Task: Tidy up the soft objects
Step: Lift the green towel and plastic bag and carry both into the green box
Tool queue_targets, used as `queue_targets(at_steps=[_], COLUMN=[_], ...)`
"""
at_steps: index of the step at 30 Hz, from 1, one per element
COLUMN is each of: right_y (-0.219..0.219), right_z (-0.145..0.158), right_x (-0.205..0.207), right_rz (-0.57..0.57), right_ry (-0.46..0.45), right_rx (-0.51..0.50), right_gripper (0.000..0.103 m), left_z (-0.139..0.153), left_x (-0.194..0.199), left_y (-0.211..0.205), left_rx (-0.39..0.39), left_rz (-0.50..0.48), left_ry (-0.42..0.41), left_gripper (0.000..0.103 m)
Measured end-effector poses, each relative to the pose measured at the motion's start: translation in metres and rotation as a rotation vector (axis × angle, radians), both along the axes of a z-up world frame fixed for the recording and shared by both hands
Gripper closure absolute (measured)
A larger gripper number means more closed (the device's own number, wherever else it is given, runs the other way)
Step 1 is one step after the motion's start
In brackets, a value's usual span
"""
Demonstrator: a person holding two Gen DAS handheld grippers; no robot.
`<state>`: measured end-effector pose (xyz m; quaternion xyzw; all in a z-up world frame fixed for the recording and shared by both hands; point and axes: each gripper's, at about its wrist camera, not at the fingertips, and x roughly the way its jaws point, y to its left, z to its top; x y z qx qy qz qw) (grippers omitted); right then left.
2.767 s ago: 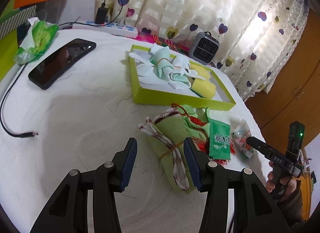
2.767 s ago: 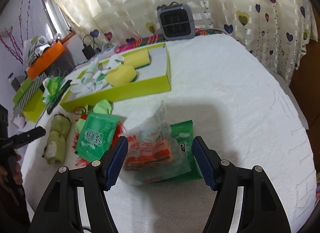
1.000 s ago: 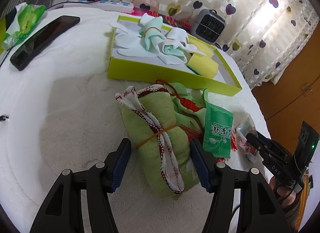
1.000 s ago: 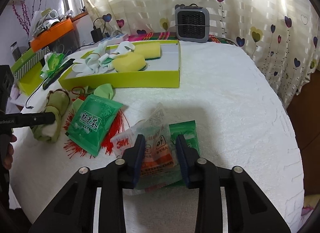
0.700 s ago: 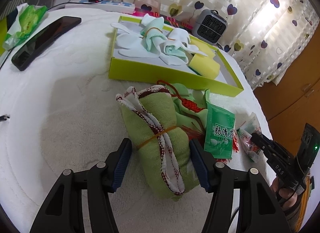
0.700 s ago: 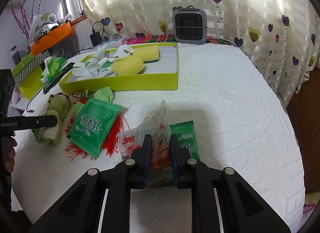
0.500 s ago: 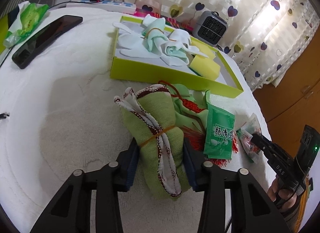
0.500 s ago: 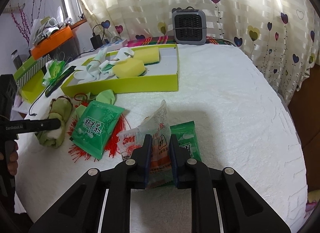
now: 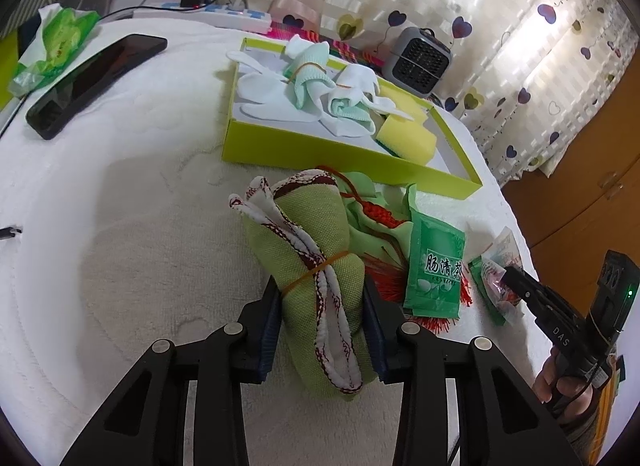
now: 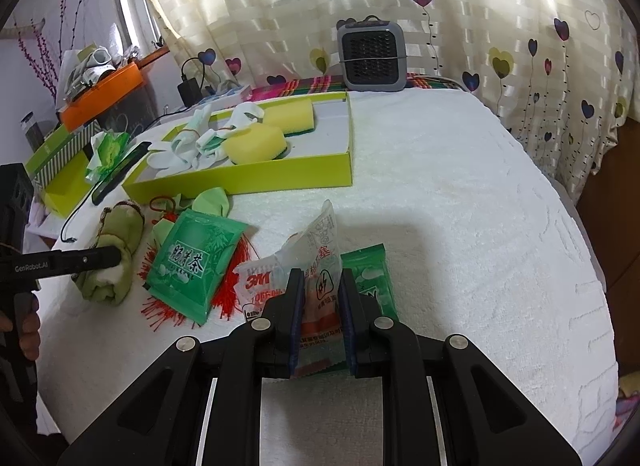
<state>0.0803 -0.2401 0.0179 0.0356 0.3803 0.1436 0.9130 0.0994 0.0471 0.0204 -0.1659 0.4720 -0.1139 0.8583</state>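
A lime-green cardboard tray [image 10: 256,181] sits on the white towelling table [image 10: 460,201] at twelve o'clock, yellow sponges [image 10: 256,143] inside. The rolled green cloth bundle [image 9: 316,266] lies at six o'clock of it, the green tea sachet [image 9: 434,266] at the bundle's three o'clock.

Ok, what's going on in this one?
A person holds a gripper in each hand over a white-covered table. The left gripper has just closed on a rolled green cloth bound with a rubber band. The right gripper is clamped on a clear 3M packet. Both items lie on the table, not yet moved to the yellow-green tray that already holds gloves and sponges.
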Motion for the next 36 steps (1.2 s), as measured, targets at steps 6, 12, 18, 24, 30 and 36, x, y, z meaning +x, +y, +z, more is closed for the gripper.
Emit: queue_targets(at_steps=[6,12,18,24,30,36], right_y=[0.000,0.002,0.002,0.002,0.005,0.008], right_z=[0.003,0.009,0.017,0.028,0.037,0.042], right_x=[-0.001,-0.003,-0.006,-0.006,-0.004,0.000], right_rz=[-0.006,-0.016,-0.020,-0.022,-0.019,-0.013], right_ry=[-0.007,-0.023,-0.041,-0.064,-0.082,-0.090], right_rx=[0.013,0.006,0.008,0.012,0.011,0.016], right_gripper=[0.085,0.085,0.085,0.085,0.085,0.085], left_z=[0.005,0.009,0.021,0.036,0.048,0.055], left_x=[-0.002,-0.004,-0.005,0.001,0.008,0.013], left_y=[0.004,0.007,0.009,0.009,0.010,0.011], left_rx=[0.015,0.027,0.028,0.041,0.065,0.078], left_rz=[0.008,-0.002,-0.011,-0.025,-0.035,-0.035], left_ry=[-0.015,-0.030,-0.060,-0.090,-0.114,-0.127], left_gripper=[0.068,0.068,0.068,0.068,0.067,0.067])
